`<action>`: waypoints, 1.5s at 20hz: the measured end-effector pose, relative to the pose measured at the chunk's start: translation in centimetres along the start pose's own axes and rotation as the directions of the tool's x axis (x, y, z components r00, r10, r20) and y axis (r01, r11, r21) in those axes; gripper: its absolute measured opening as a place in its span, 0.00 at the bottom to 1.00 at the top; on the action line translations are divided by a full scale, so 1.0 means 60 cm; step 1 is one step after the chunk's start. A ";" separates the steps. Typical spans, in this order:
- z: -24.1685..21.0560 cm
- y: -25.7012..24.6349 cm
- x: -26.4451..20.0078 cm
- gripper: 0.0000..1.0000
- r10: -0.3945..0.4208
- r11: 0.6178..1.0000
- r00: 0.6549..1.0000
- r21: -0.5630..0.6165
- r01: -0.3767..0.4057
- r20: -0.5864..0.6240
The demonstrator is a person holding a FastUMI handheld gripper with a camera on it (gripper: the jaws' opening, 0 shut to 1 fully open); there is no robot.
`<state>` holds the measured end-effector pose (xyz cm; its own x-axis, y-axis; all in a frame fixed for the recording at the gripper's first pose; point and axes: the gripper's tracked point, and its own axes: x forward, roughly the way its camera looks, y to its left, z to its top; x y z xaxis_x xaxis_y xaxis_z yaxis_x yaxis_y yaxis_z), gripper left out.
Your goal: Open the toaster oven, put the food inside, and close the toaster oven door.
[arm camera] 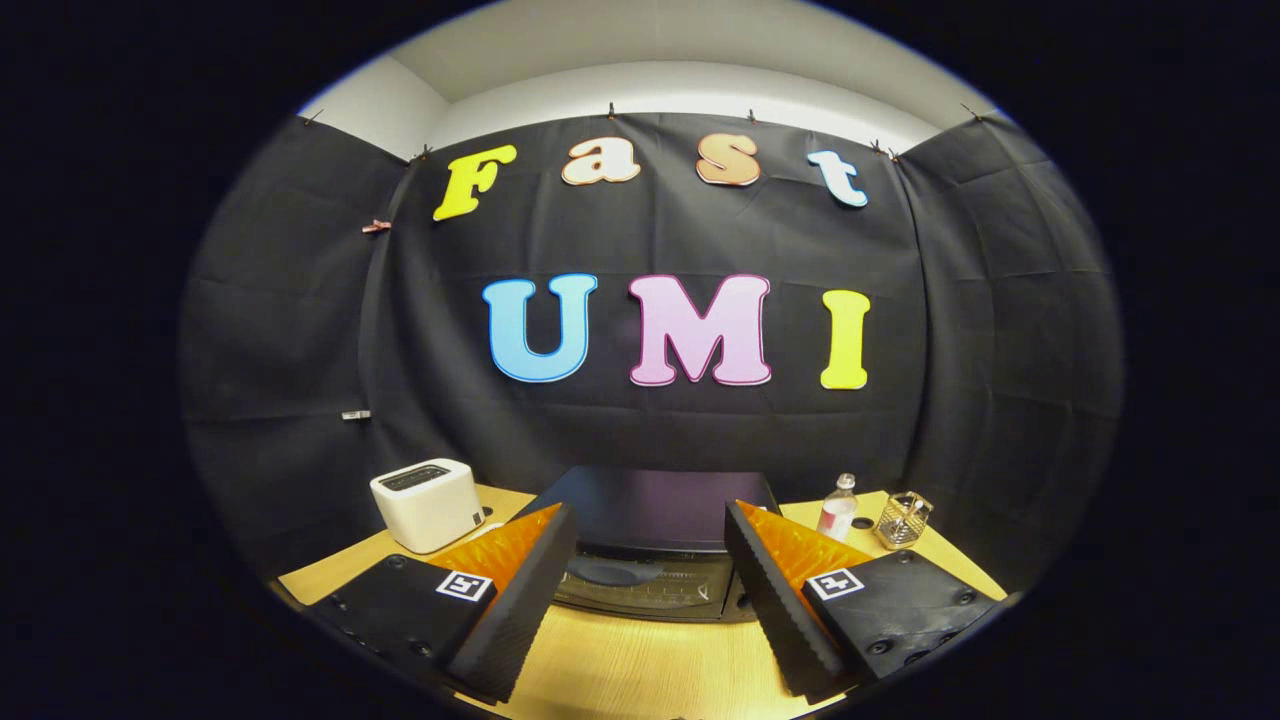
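The gripper (650,590) is spread wide; its two fingers (520,600) stand well apart and hold nothing. Each finger carries a ridged pad on its inner face and a square marker tag (465,586) on the block behind it.

Below and between the fingers lies bare counter (640,670), a light wood-grain surface.

Just ahead of the fingers, centred in the gap between them, stands the oven (650,540). It is a dark box set on the counter. Its door (645,588) is a dark glass panel facing the gripper and appears closed; a wire rack shows faintly through the glass. The fingertips flank the oven's front corners, but the view does not show whether they touch it. The food cannot be made out; a dim oval shape behind the glass is too dark to identify.

Left of the oven, beyond the left finger, a white toaster (428,503) sits on the counter, apart from the oven, with slots in its top.

Right of the oven, beyond the right finger, a small clear bottle (838,508) with a white cap stands upright. Just right of the bottle is a wire-mesh holder (903,520) with a few small items inside, too small to identify.

Behind everything hangs the black cloth wall (300,400), clipped along its top edge.
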<state>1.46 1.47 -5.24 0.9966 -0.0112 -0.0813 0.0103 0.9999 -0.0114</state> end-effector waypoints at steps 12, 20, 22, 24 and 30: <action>-0.117 0.036 0.141 0.98 -0.085 0.996 0.987 -0.042 0.080 -0.136; -0.200 0.044 0.223 0.98 -0.118 0.993 0.964 -0.029 0.115 -0.236; -0.204 0.046 0.221 0.99 -0.127 0.992 0.959 -0.011 0.129 -0.253; -0.213 0.045 0.223 0.98 -0.141 0.988 0.947 0.017 0.152 -0.287; -0.224 0.045 0.213 0.99 -0.137 0.990 0.928 -0.006 0.144 -0.346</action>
<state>13.11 3.86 -19.72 0.8954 -0.1514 -0.4188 0.1533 0.9877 -0.0293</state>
